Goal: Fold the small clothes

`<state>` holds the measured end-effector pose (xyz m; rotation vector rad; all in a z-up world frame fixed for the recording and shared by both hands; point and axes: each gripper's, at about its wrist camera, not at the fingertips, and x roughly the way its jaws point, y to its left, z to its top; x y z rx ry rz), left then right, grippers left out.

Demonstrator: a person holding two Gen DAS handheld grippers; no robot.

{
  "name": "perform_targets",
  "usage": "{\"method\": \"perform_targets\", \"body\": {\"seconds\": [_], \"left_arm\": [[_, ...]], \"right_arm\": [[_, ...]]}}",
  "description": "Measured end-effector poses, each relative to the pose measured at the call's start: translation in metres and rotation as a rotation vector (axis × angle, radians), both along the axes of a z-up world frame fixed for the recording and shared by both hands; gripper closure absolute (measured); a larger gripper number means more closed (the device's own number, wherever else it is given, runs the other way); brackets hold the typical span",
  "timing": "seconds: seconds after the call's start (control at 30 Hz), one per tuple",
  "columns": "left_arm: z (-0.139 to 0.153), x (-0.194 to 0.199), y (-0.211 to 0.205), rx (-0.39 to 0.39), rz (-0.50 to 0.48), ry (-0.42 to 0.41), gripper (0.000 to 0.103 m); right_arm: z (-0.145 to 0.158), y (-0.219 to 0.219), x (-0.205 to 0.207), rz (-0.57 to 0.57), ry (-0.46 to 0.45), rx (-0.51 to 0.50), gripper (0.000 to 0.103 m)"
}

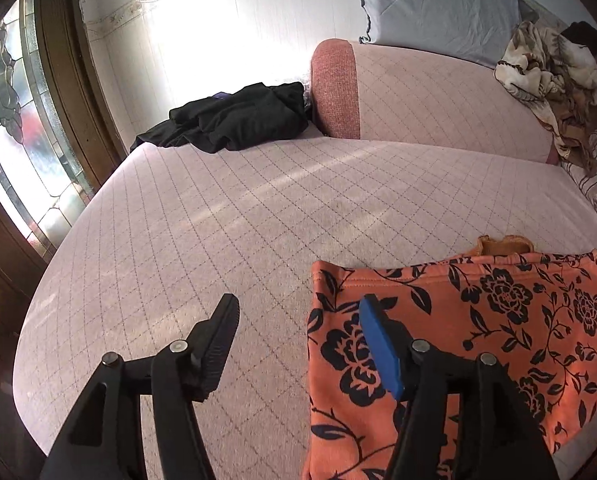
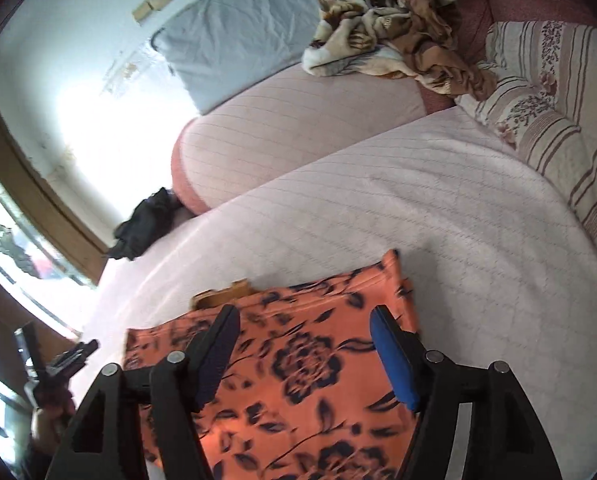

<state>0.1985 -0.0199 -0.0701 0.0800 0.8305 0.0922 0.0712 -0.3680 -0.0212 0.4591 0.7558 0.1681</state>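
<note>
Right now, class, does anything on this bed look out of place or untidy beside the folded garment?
Yes. A black garment lies crumpled at the far edge near the window, and a brown patterned blanket is bunched on the bolster. A tan scrap pokes from behind the orange floral garment, spoiling its neat outline. Nothing looks spilled or damaged.

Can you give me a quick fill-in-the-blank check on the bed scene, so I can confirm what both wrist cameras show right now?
1. The garment under both grippers, the orange floral garment, is printed with ____ flowers.
2. The left gripper and the right gripper both have their jaws ____.
3. The black clothes lie bunched beside the ____ cushion.
4. The pillow leaning against the wall is ____.

Missing words: black; open; pink; grey
</note>
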Motion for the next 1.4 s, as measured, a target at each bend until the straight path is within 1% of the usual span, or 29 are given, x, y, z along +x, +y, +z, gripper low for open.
{"method": "perform_targets", "body": {"seconds": [0.03,0.1,0.17,0.23,0.27,0.3,0.37,0.47,0.53,0.6,0.67,0.73,0.77,0.8,0.83,0.87,0.9,0.97,1.07,1.1,1.13,1.17,1.2,1.23,1.27,1.3,1.33,1.37,1.4], "left_arm": [[-0.002,-0.007,-0.005,-0.004,-0.006,0.013,0.039],[-0.008,-0.017,-0.014,-0.011,-0.022,0.033,0.039],[-0.016,-0.025,-0.024,-0.011,-0.033,0.062,0.039],[-0.021,-0.029,-0.03,-0.02,-0.039,0.088,0.039],[-0.022,-0.03,-0.033,-0.023,-0.043,0.094,0.039],[-0.021,-0.033,-0.034,-0.021,-0.042,0.095,0.039],[-0.017,-0.035,-0.036,-0.029,-0.043,0.085,0.039],[-0.015,-0.035,-0.038,-0.043,-0.04,0.083,0.039],[-0.016,-0.034,-0.039,-0.04,-0.038,0.088,0.039],[-0.022,-0.032,-0.039,-0.051,-0.038,0.097,0.038],[-0.036,-0.029,-0.04,-0.059,-0.035,0.129,0.034],[-0.064,-0.023,-0.041,-0.05,-0.04,0.198,0.033],[-0.081,-0.02,-0.041,-0.025,-0.04,0.251,0.033],[-0.086,-0.023,-0.039,-0.027,-0.041,0.235,0.029],[-0.083,-0.026,-0.037,-0.041,-0.032,0.198,0.029],[-0.079,-0.027,-0.036,-0.046,-0.021,0.199,0.029],[-0.074,-0.026,-0.036,-0.052,-0.015,0.2,0.029],[-0.059,-0.031,-0.039,-0.072,-0.03,0.148,0.029],[-0.046,-0.039,-0.048,-0.098,-0.061,0.094,0.029],[-0.05,-0.04,-0.051,-0.107,-0.078,0.097,0.027],[-0.06,-0.038,-0.055,-0.095,-0.084,0.125,0.025],[-0.076,-0.034,-0.059,-0.067,-0.083,0.173,0.025],[-0.089,-0.031,-0.063,-0.047,-0.085,0.216,0.025],[-0.089,-0.035,-0.062,-0.042,-0.086,0.181,0.024],[-0.085,-0.037,-0.063,-0.036,-0.087,0.173,0.024],[-0.08,-0.037,-0.063,-0.037,-0.086,0.184,0.024],[-0.075,-0.038,-0.061,-0.052,-0.083,0.173,0.024],[-0.07,-0.039,-0.059,-0.07,-0.082,0.15,0.024],[-0.069,-0.04,-0.059,-0.083,-0.084,0.139,0.024]], "right_arm": [[-0.003,0.007,-0.011,0.012,-0.007,0.032,0.02],[-0.024,0.017,-0.022,0.02,0.033,0.064,0.018],[-0.055,0.019,-0.023,0.002,0.111,0.059,0.018],[-0.096,0.011,-0.015,-0.037,0.246,0.06,0.018],[-0.107,0.007,-0.014,-0.049,0.26,0.082,0.018],[-0.102,0.007,-0.016,-0.057,0.231,0.079,0.019],[-0.085,0.013,-0.015,-0.051,0.222,0.067,0.018],[-0.058,0.02,-0.016,-0.03,0.148,0.063,0.018],[-0.047,0.021,-0.014,-0.02,0.111,0.07,0.018],[-0.05,0.02,-0.008,-0.014,0.109,0.084,0.017],[-0.07,0.012,0.001,-0.032,0.148,0.082,0.015],[-0.108,-0.005,0.01,-0.095,0.286,0.08,0.016],[-0.112,-0.01,0.009,-0.111,0.269,0.118,0.016],[-0.104,-0.01,0.008,-0.118,0.245,0.121,0.016],[-0.096,-0.007,0.011,-0.107,0.253,0.113,0.015],[-0.088,-0.005,0.014,-0.093,0.254,0.111,0.015],[-0.078,-0.004,0.017,-0.08,0.232,0.12,0.015],[-0.061,-0.002,0.027,-0.044,0.181,0.136,0.015],[-0.055,-0.002,0.054,-0.012,0.159,0.154,0.015],[-0.06,-0.002,0.066,0.005,0.168,0.179,0.015],[-0.068,-0.005,0.079,0.023,0.178,0.208,0.015],[-0.08,-0.01,0.092,0.019,0.191,0.209,0.015],[-0.096,-0.02,0.102,-0.028,0.227,0.194,0.015],[-0.114,-0.034,0.109,-0.084,0.275,0.232,0.016],[-0.124,-0.05,0.109,-0.125,0.257,0.341,0.016],[-0.123,-0.061,0.105,-0.173,0.235,0.428,0.016],[-0.118,-0.066,0.1,-0.198,0.226,0.485,0.016],[-0.109,-0.066,0.097,-0.185,0.191,0.514,0.016],[-0.101,-0.065,0.096,-0.152,0.146,0.516,0.015]]}}
